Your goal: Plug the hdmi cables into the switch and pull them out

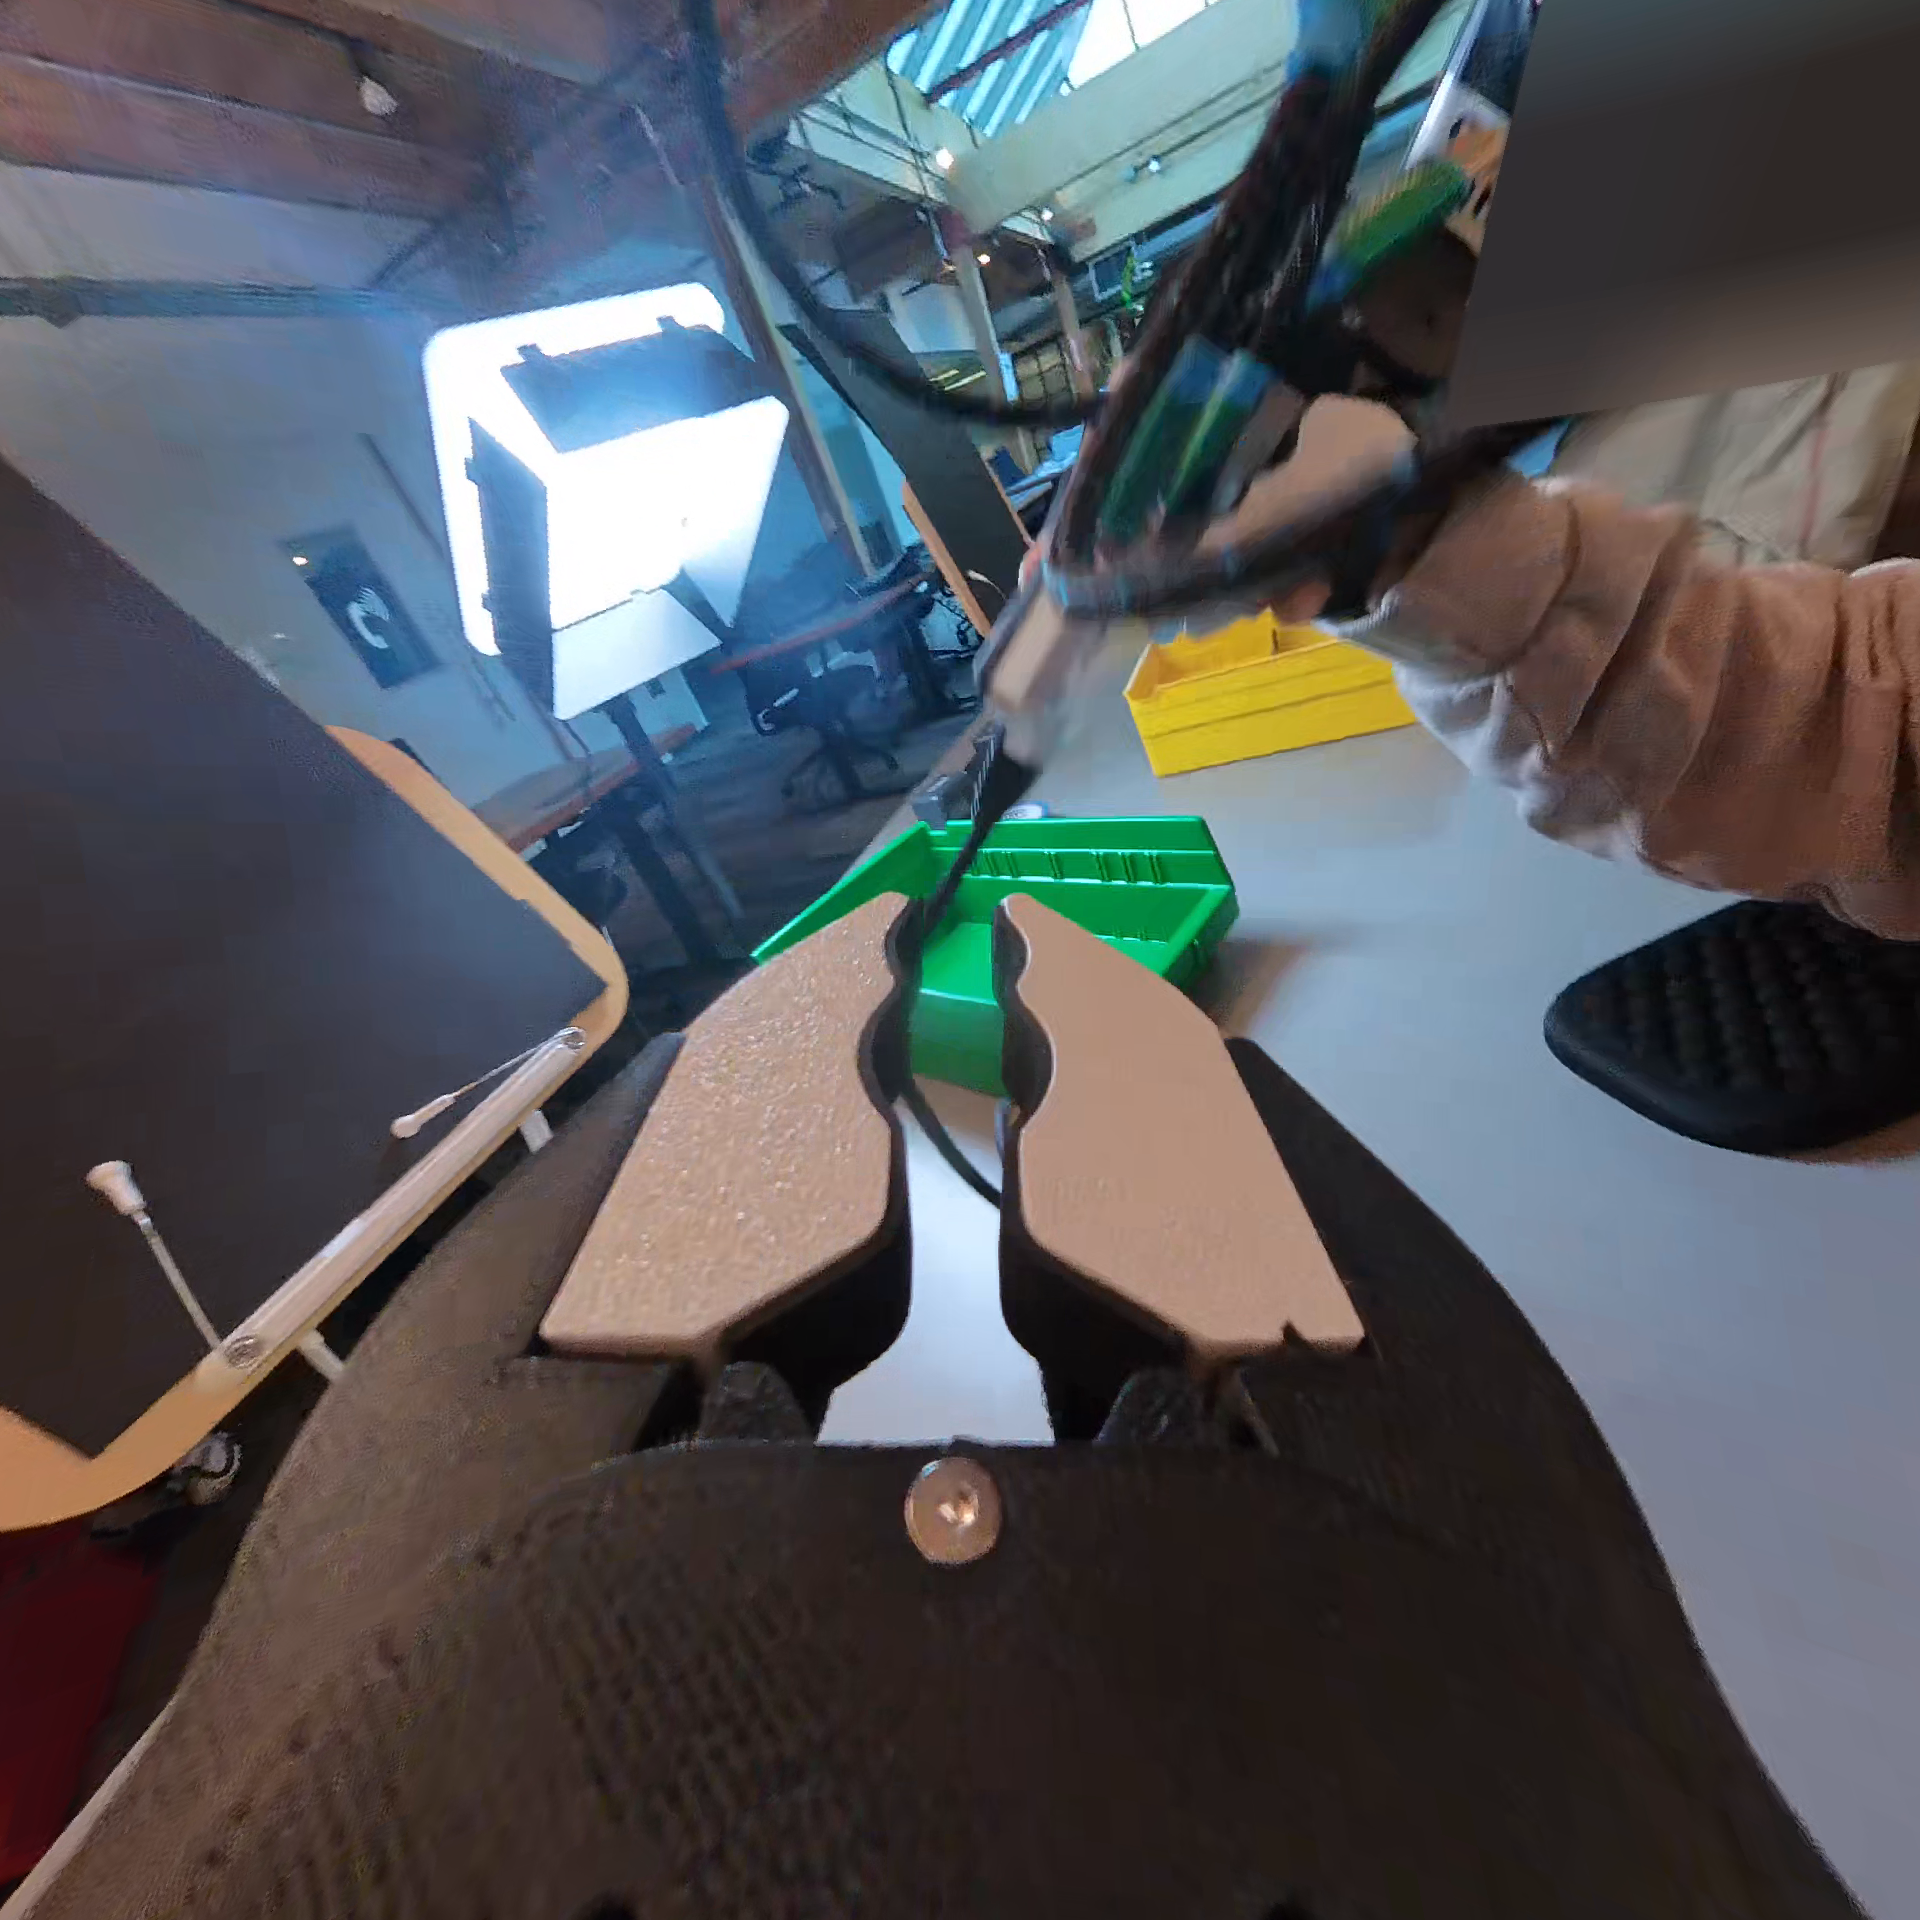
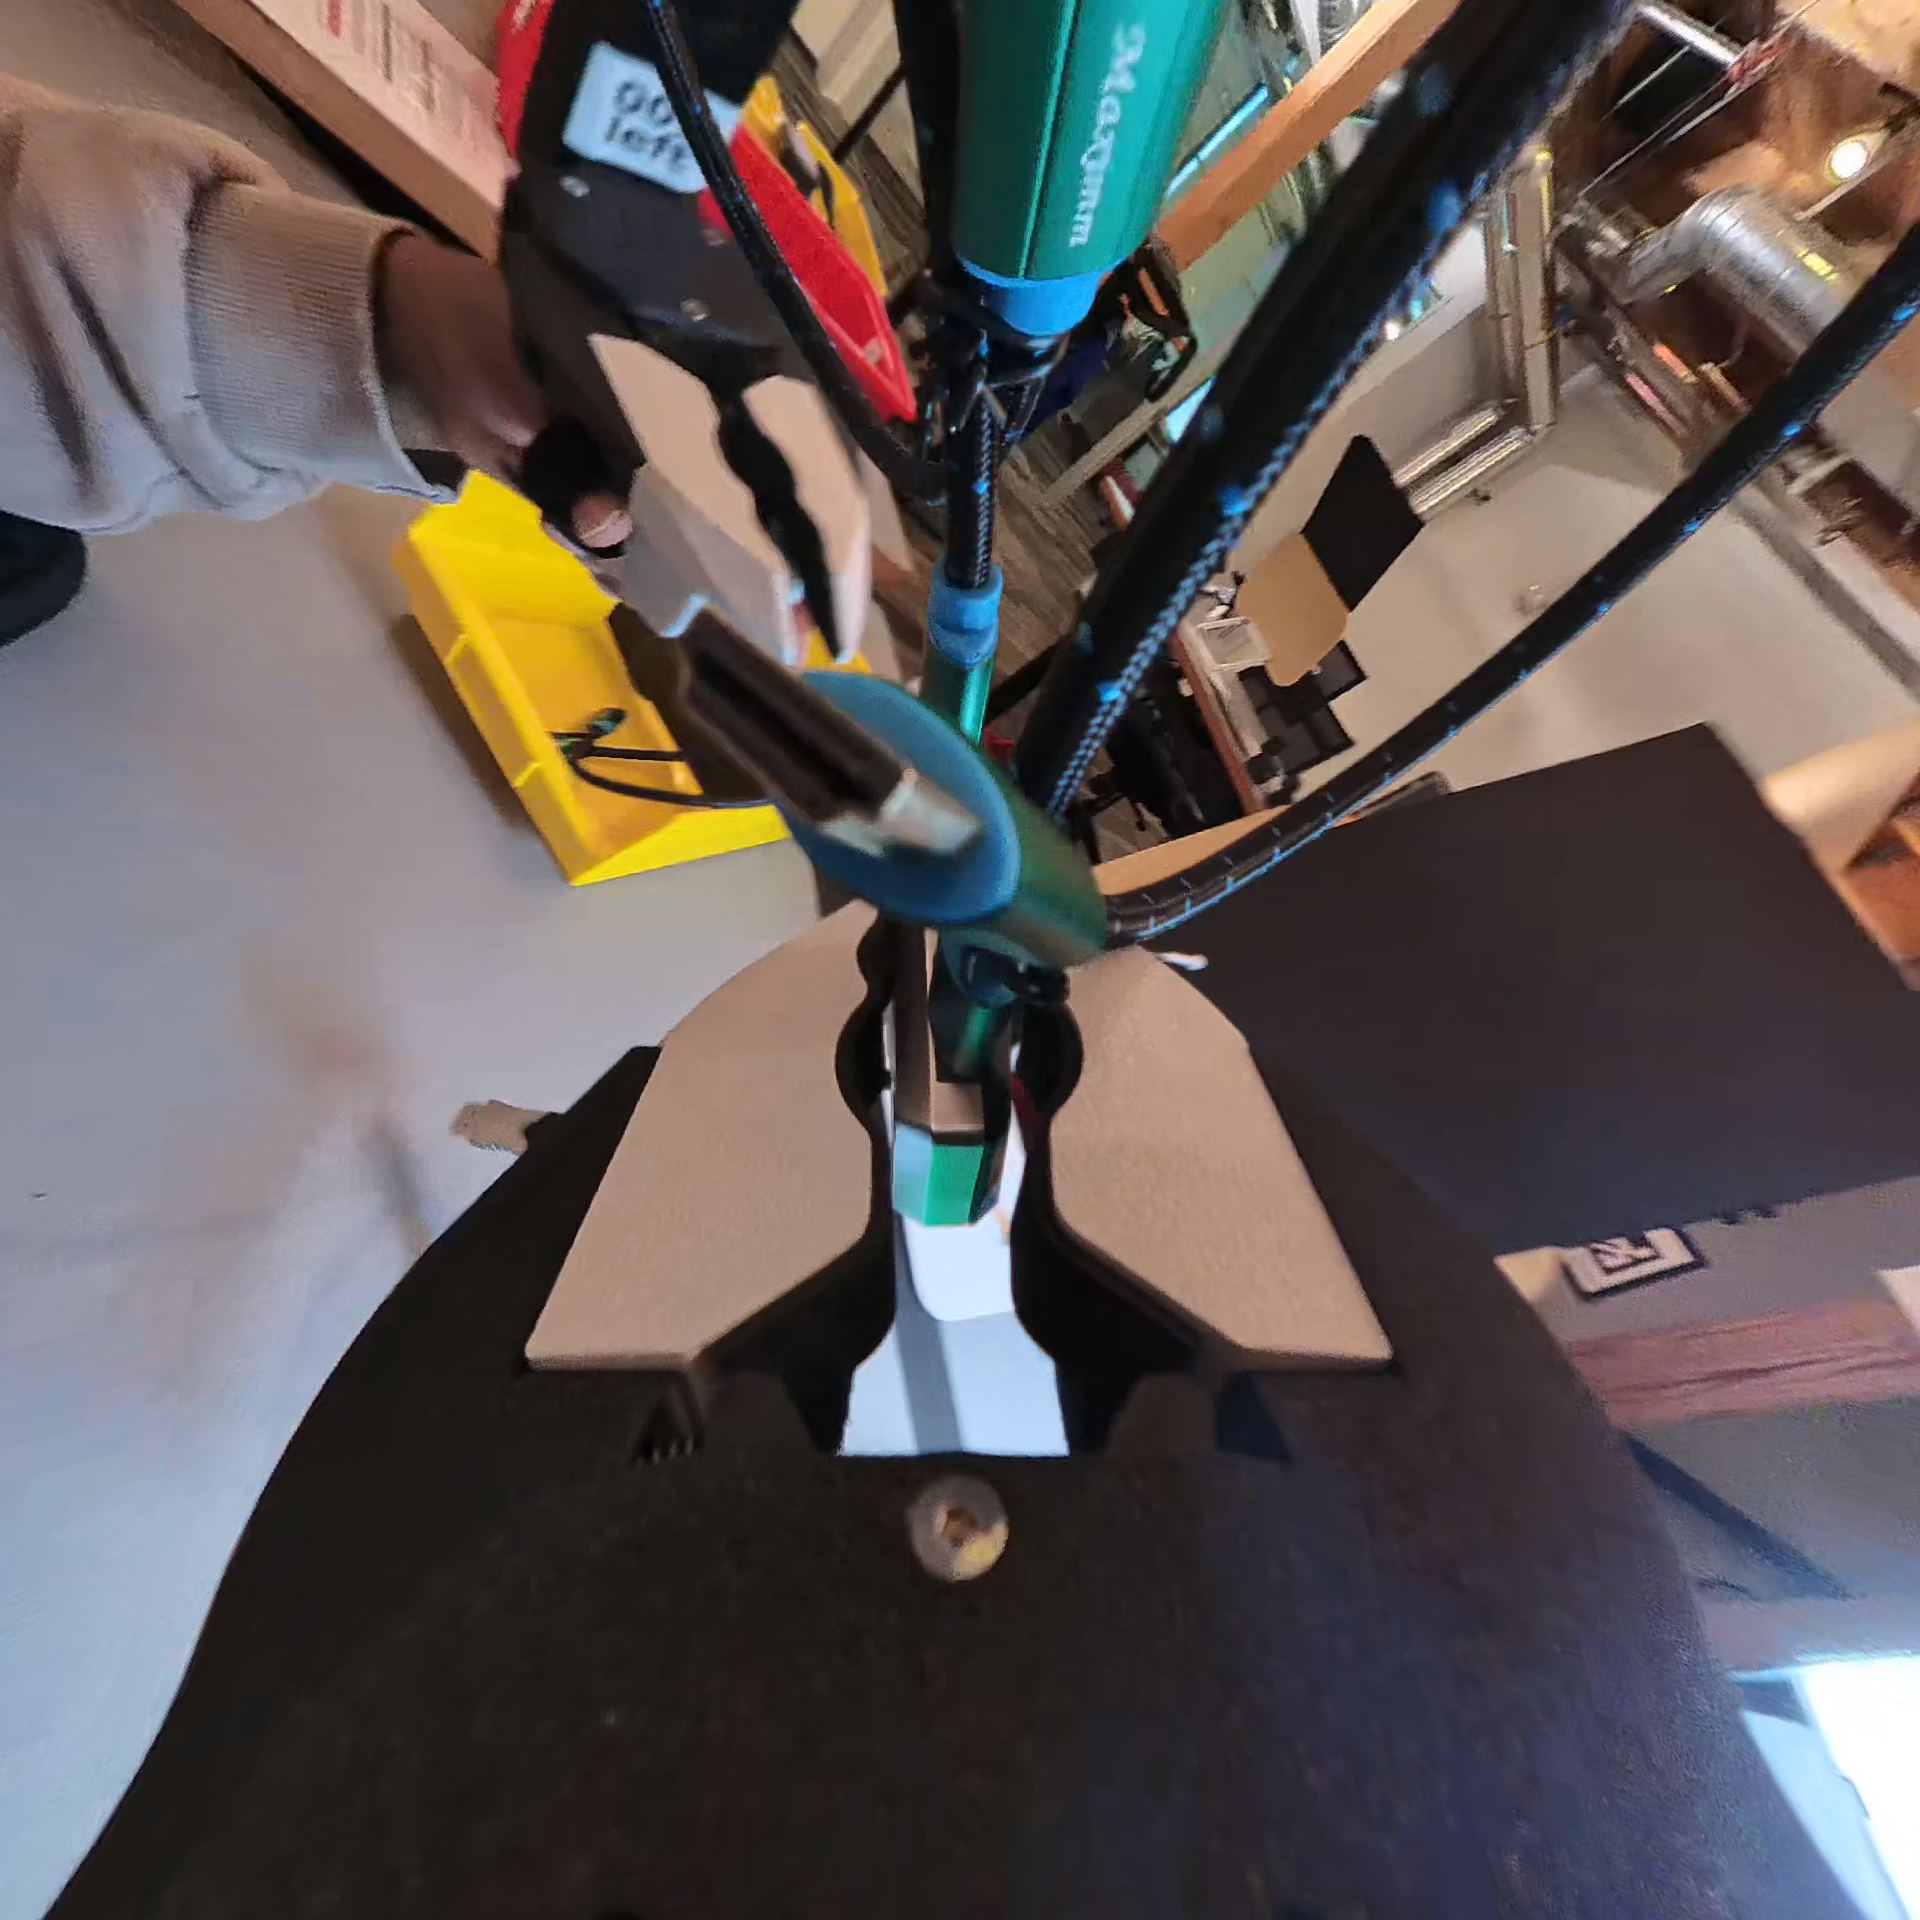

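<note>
Closest to the lens, the right gripper point(image 2: 956, 956) had its fingers drawn in on a green plug point(image 2: 940, 1174) with a white piece point(image 2: 956, 1278) behind it, possibly the switch, though that could not be told for sure. Braided cables point(image 2: 1299, 436) ran up and away from it. The left gripper point(image 1: 945, 920) had only a narrow gap between its fingers. A thin black cable point(image 1: 935, 1122) passed between the tips, and whether it was pinched could not be told. A black plug point(image 2: 821, 769) hung in the air between the two grippers, its metal end toward the right one. This looked like the plugging-in step, with both grippers lifted off the table point(image 1: 1455, 1247). The next move would call for squaring the black plug to a free port and pushing straight. The right hand point(image 1: 1351, 499), in a pale sleeve, tilted its gripper down above the green bin point(image 1: 1091, 914) and yellow bin point(image 1: 1247, 707).
</note>
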The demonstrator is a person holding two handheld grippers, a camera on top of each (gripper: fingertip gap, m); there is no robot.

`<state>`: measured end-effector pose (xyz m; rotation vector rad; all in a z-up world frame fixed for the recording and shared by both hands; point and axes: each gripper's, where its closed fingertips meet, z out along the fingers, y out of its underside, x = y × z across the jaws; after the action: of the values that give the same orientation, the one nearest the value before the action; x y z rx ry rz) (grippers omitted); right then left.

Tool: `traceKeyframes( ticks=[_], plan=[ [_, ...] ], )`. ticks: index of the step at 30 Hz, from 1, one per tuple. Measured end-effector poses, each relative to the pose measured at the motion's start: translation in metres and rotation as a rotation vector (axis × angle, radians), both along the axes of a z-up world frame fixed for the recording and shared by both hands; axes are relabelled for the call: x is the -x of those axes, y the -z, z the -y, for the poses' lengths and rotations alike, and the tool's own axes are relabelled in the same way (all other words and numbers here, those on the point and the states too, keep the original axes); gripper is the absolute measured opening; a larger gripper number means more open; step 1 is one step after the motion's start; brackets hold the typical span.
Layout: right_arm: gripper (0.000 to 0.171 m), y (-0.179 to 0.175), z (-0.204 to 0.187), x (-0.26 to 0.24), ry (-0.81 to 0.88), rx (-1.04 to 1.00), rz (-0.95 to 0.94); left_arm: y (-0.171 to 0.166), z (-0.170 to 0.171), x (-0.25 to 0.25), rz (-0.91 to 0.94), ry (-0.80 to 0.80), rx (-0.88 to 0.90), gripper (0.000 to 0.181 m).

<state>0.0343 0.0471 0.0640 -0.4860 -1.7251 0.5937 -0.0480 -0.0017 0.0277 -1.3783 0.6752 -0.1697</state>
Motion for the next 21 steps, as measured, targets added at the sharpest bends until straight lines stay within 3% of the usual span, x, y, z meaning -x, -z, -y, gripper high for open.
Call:
traceKeyframes(
  ticks=[1, 4, 8, 12, 16, 21],
  plan=[
    [0.021, -0.017, -0.003, -0.002, 0.011, -0.018, -0.005, -0.003, 0.002, 0.004, 0.004, -0.012, -0.005, 0.011],
    [0.021, -0.067, -0.015, -0.008, 0.031, -0.038, -0.002, -0.007, 0.007, 0.010, -0.007, -0.032, -0.019, 0.010],
    [0.021, -0.125, -0.057, -0.013, 0.180, -0.114, -0.036, -0.008, 0.008, 0.010, -0.031, -0.046, -0.030, 0.009],
    [0.021, -0.148, -0.115, -0.013, 0.359, -0.192, -0.066, -0.007, 0.006, 0.011, -0.031, -0.051, -0.033, 0.008],
    [0.021, -0.126, -0.179, -0.013, 0.507, -0.231, -0.082, -0.001, 0.001, 0.019, -0.042, -0.083, -0.018, 0.008],
    [0.021, -0.037, -0.252, -0.011, 0.620, -0.195, -0.033, 0.002, -0.003, 0.027, -0.032, -0.101, -0.005, 0.007]
  ],
)
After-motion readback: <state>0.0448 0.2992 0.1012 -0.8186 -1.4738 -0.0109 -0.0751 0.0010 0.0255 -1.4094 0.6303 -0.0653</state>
